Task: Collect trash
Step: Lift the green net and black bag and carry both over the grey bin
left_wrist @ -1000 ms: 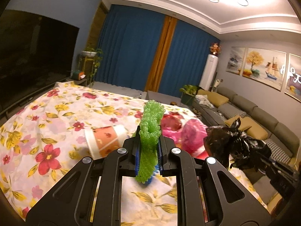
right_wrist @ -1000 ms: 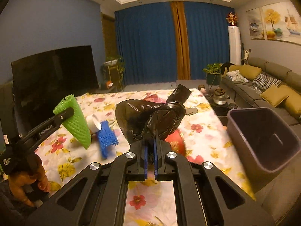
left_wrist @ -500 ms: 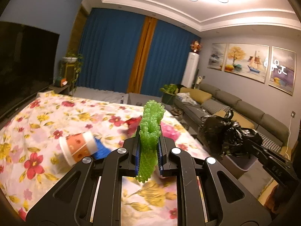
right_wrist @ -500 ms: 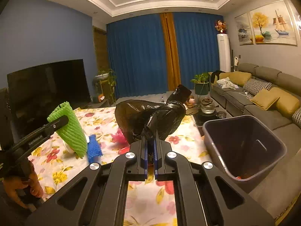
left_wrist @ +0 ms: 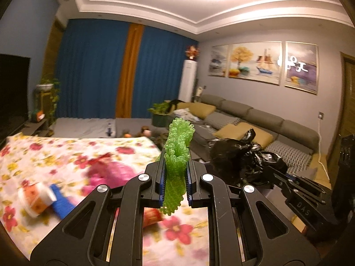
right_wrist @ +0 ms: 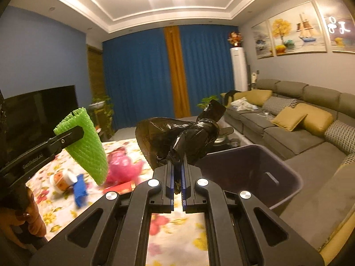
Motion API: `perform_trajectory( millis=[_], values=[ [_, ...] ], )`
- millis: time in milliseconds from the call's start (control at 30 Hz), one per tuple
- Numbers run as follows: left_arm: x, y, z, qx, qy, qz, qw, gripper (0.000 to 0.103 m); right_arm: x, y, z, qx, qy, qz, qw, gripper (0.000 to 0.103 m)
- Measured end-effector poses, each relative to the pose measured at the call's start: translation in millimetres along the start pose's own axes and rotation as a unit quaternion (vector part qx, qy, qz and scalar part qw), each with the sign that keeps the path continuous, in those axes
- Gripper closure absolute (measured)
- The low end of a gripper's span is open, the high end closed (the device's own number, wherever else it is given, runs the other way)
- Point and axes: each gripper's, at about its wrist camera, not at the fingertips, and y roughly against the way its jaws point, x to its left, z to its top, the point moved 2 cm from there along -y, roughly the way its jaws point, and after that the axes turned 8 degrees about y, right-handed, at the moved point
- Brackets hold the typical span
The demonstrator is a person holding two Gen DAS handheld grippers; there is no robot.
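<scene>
Trash in two pieces is held above the flowered tablecloth. Left gripper, jaws pressed onto a green foam net, which stands upright between the blue pads; in the right wrist view the same net hangs as a cone, clear of the cloth. Right gripper, jaws nearly together, pinching the knotted neck of a crumpled black plastic bag; the bag's bulk rises in front of the fingers and hides part of the table edge behind it. Dark waste bin, open-topped, just right of the table, between it and the grey sofa. Still lying on the cloth: a paper cup on its side, a blue foam net touching it, a pink foam net and a red packet near the table edge. Blue curtains and a dark television stand behind. A hand grips the left tool's handle at lower left.
</scene>
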Motion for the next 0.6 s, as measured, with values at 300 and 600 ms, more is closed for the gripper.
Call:
perform_trajectory(
  millis=[300, 600],
  values=[
    [-55.1, -43.4, -11.6, 0.022, -0.021, -0.06, 0.9977, 0.089, -53.6, -2.7, 1.5, -0.006, -0.029, -0.047, 0.998, 0.097],
    [-84.1, -88.1, -29.4, 0.047, -0.034, -0.08, 0.9951, 0.089, -77.2, -11.0, 0.6, -0.007, -0.037, -0.073, 0.997, 0.097]
  ],
)
